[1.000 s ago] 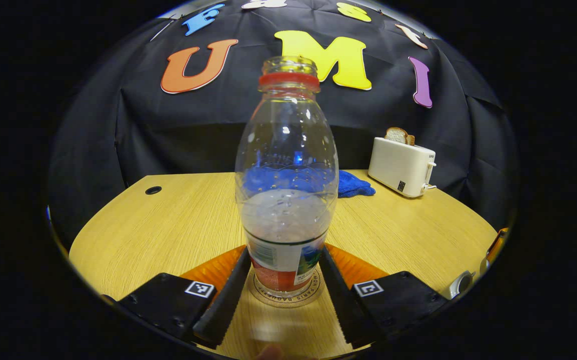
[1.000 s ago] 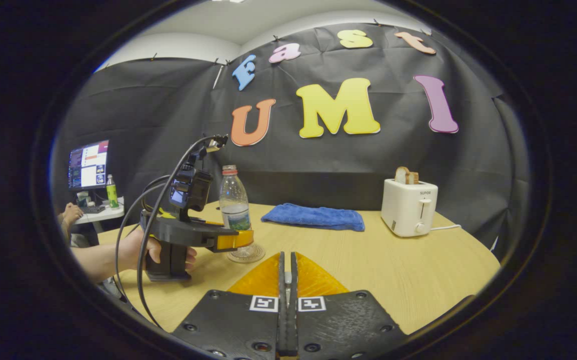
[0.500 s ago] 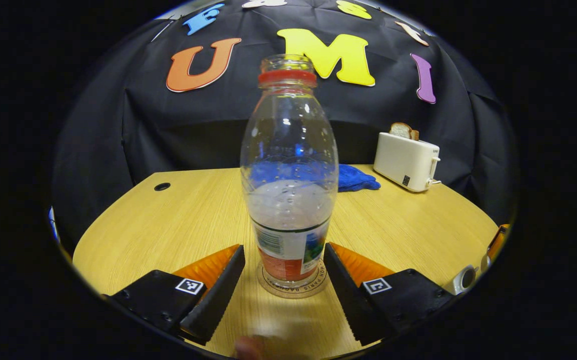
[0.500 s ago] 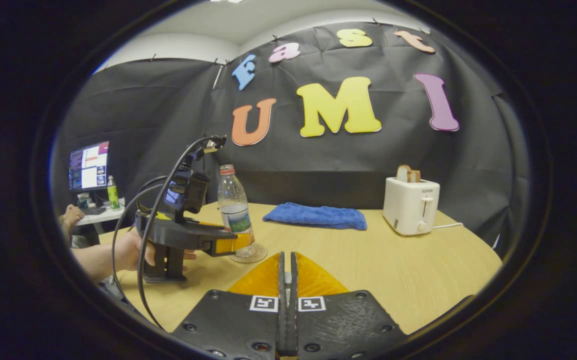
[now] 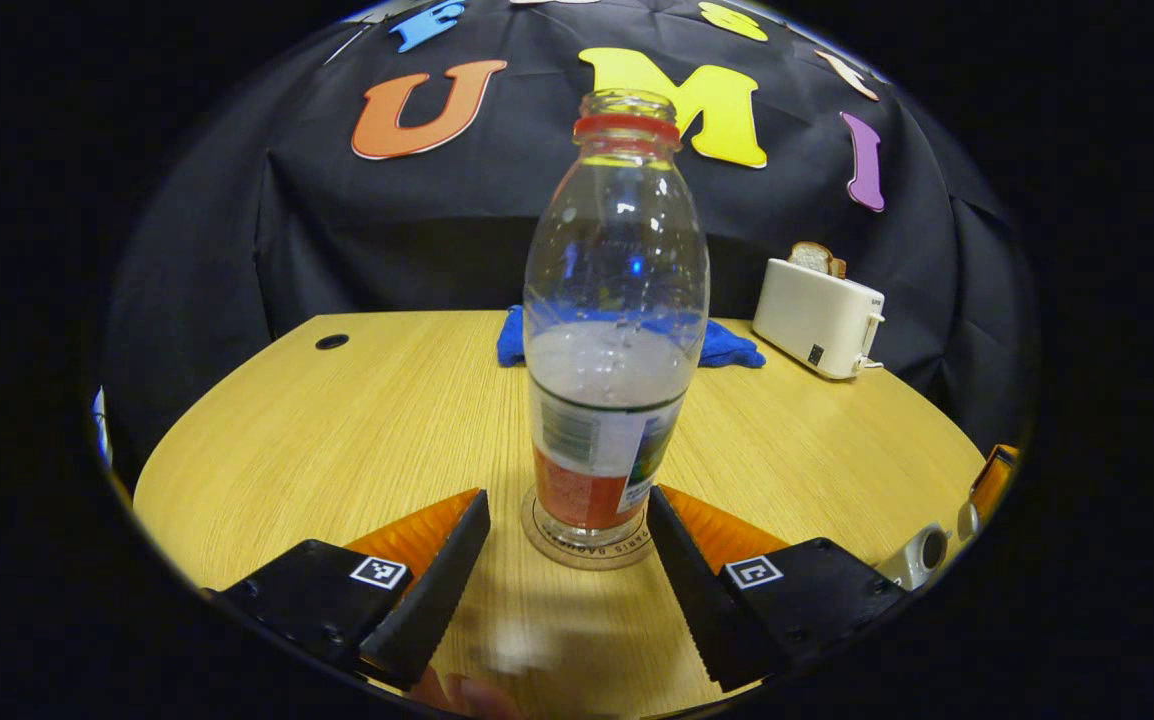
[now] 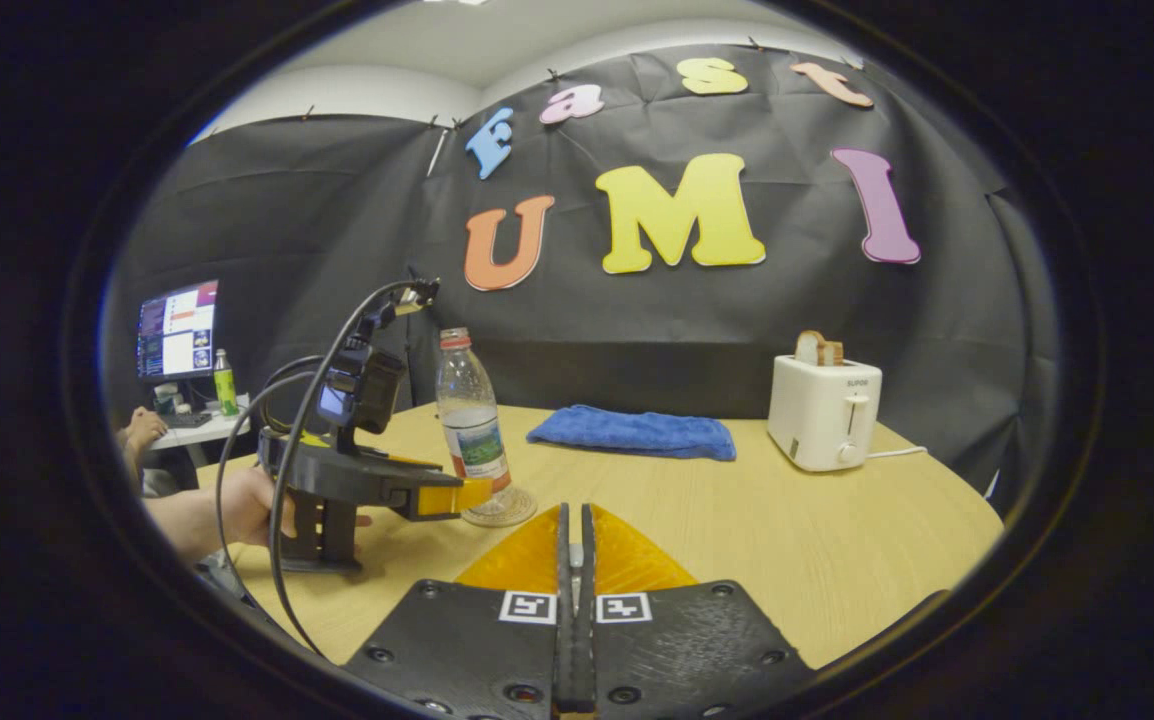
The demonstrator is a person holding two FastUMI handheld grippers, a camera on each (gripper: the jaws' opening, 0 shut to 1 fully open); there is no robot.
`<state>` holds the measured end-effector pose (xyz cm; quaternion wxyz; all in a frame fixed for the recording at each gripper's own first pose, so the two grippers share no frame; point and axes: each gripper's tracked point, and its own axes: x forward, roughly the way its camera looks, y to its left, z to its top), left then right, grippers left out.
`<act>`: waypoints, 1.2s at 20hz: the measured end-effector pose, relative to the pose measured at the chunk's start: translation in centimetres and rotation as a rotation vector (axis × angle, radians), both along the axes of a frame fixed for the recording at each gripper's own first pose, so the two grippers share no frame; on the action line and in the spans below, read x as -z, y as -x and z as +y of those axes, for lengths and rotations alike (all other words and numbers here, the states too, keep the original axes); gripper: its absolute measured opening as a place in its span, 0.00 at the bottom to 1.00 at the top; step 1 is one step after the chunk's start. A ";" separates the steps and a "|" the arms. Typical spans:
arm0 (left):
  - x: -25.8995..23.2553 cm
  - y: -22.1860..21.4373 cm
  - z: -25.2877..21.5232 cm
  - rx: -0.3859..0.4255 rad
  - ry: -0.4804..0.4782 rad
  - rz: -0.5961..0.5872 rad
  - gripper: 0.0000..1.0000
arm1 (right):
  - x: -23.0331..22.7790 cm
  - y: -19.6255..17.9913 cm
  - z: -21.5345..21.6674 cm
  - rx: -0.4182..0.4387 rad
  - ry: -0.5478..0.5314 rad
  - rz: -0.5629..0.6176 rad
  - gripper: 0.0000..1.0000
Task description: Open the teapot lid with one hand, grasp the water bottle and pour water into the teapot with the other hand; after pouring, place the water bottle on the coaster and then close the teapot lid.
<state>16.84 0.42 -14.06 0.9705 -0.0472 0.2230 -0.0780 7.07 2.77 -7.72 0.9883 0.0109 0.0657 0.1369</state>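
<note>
Retreating left gripper point(image 5: 567, 590) — bottle point(image 5: 615, 330) freed.

Even, bright overhead light, no harsh glare. Strong fisheye bending toward the edges of both views; table point(image 5: 337, 430) rim curves. Small highlights on the water bottle point(image 5: 617, 300) ahead of the left gripper point(image 5: 567, 580); soft shadow on the wood between its fingers. Blurred fingertip at the bottom edge, behind the claw. Right gripper view sharp, booth wall dim.

left gripper point(image 5: 567, 560) spread wide, right gripper point(image 6: 574, 560) apparently closed
</note>
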 end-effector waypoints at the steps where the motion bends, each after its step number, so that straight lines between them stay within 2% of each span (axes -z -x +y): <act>1: 0.2 0.5 0.2 -0.003 0.005 0.009 0.99 | 0.1 -0.2 0.1 0.000 -0.002 0.000 0.00; 5: -0.6 3.8 2.6 -0.059 -0.001 0.001 0.99 | 1.1 -0.6 0.4 -0.010 0.004 0.010 0.00; 12: -6.6 9.6 7.7 -0.159 -0.060 -0.196 0.99 | 2.4 -0.9 0.1 -0.005 -0.005 0.031 0.00; 20: -6.6 14.4 13.9 -0.297 -0.097 -0.196 0.99 | 2.9 -0.5 0.0 -0.007 -0.017 0.029 0.00; 24: -7.0 15.8 14.7 -0.328 -0.087 -0.197 0.99 | 2.9 -0.4 -0.1 -0.007 -0.016 0.023 0.00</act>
